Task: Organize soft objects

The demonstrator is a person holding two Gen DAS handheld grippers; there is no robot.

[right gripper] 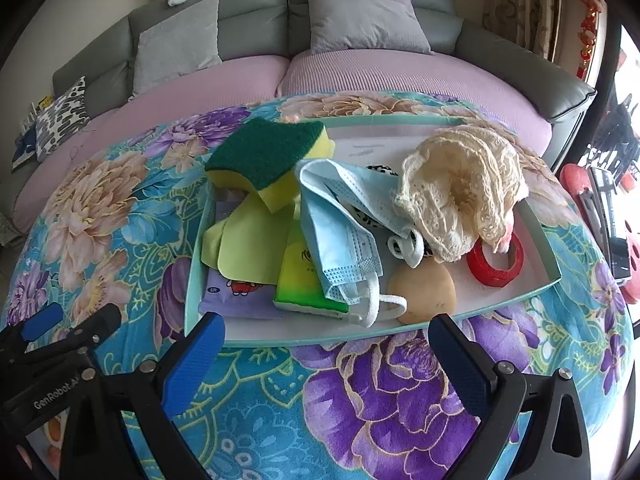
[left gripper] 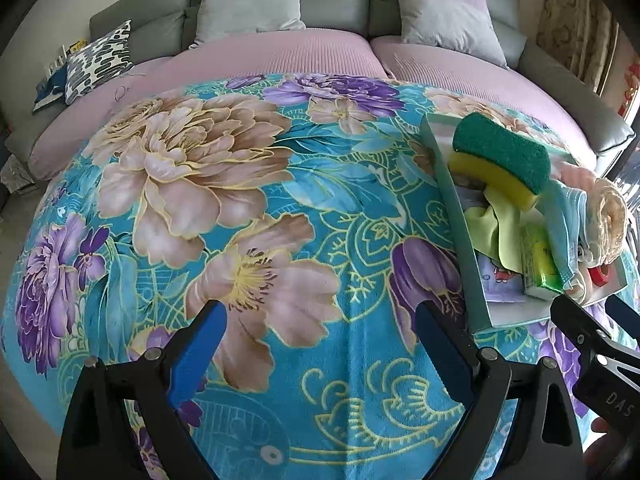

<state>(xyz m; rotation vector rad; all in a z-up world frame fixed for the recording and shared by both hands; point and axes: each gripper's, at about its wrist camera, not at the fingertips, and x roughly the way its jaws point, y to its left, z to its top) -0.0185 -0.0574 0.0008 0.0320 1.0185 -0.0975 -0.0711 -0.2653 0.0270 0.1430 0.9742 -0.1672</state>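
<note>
green-and-yellow sponge [right gripper: 267, 160], pale blue mask [right gripper: 340, 220], red tape [right gripper: 496, 262], teal floral blanket [left gripper: 240, 200]

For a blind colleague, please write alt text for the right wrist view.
A shallow teal tray on a floral blanket holds a green-and-yellow sponge, a blue face mask, a cream crocheted cloth and red tape. The open right gripper hovers empty before it.
</note>
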